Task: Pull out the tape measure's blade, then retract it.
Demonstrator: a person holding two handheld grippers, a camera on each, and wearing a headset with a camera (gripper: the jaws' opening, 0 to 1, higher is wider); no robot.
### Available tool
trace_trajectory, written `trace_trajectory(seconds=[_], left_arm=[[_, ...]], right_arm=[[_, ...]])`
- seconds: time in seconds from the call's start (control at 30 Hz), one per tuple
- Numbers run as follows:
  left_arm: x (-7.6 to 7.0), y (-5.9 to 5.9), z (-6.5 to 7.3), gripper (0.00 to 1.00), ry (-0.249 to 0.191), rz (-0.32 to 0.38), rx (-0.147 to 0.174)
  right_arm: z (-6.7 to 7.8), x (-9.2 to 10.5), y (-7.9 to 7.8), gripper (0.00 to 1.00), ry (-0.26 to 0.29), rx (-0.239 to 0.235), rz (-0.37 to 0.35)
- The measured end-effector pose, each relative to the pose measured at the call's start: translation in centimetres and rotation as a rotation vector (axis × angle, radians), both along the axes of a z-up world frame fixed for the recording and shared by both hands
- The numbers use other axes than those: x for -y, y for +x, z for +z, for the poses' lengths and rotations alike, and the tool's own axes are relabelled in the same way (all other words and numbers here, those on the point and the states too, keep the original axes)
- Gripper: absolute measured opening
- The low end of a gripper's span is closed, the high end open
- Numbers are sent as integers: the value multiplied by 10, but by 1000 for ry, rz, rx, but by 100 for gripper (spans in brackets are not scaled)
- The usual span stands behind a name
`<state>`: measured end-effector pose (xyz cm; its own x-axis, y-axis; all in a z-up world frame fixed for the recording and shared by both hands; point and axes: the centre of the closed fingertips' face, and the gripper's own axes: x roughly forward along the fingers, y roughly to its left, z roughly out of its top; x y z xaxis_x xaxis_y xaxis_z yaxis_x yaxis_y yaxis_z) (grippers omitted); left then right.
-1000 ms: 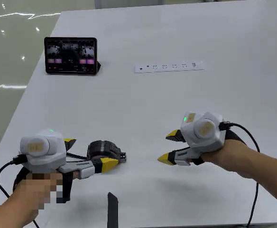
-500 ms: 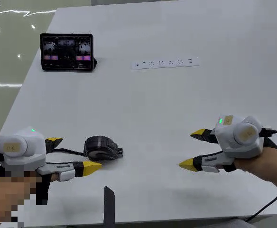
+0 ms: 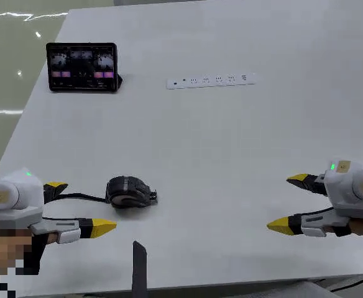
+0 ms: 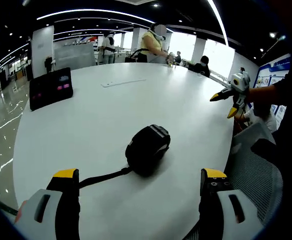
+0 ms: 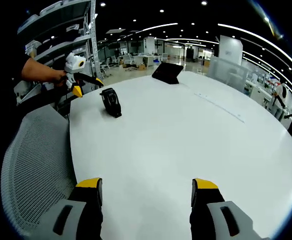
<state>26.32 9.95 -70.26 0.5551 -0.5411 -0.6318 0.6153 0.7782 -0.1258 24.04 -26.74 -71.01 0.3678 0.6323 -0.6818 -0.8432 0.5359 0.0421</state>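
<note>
The tape (image 3: 130, 191) lies on the white tabletop (image 3: 231, 143), near the front edge and left of centre, and nothing is touching it. A thin black strap (image 3: 85, 197) runs from its case leftward toward the left gripper (image 3: 85, 205). That gripper sits just left of the tape, slightly nearer the front edge, with its yellow-tipped fingers (image 3: 101, 226) spread wide and holding nothing. In the left gripper view the tape (image 4: 147, 148) lies ahead of the two fingers, between their lines, and the strap (image 4: 103, 176) trails back toward the left finger.

The right gripper (image 3: 281, 202) is well apart from the tape, at the right near the front edge. Its fingers (image 3: 282, 225) are also wide and empty, pointing left. Its own view shows the tape (image 5: 111, 102) far off across bare tabletop, with the left gripper (image 5: 81, 80) just beyond.

At the far left stands a dark tablet (image 3: 82, 66), its screen lit. A white power strip (image 3: 211, 81) lies far of centre.
</note>
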Motion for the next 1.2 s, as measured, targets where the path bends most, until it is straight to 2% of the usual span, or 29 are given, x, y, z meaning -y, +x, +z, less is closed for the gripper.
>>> trace_trajectory(seconds=[0.07,0.2,0.27,0.4,0.53,0.63,0.8,0.87,0.93,1.2], left_arm=[[-2,0,1,99,-11,2,5],[-5,-3,0,99,-6,-3,12],[-9,-3,-1,99,29,-14,30],[-13,-6,1,99,32,-23,30],[-20,-7,4,99,36,-25,30],[-24,-8,5,99,26,-20,19],[-25,-12,4,99,35,-29,5],[-27,-11,5,99,41,-27,10],[-27,-11,6,99,36,-22,8],[-32,-11,8,99,35,-5,2]], right_arm=[[-1,8,-1,74,0,-8,-9],[2,18,-1,79,8,-12,-37],[1,24,-1,81,9,-13,-48],[1,34,-2,88,25,-17,-73],[-1,47,-4,96,-5,-9,-87],[-3,56,-4,99,-28,-5,-93],[-3,78,-4,99,-61,4,-120],[-1,85,-4,99,-41,-9,-144],[-1,92,-4,99,-46,-5,-156],[5,100,-4,99,-58,16,-156]])
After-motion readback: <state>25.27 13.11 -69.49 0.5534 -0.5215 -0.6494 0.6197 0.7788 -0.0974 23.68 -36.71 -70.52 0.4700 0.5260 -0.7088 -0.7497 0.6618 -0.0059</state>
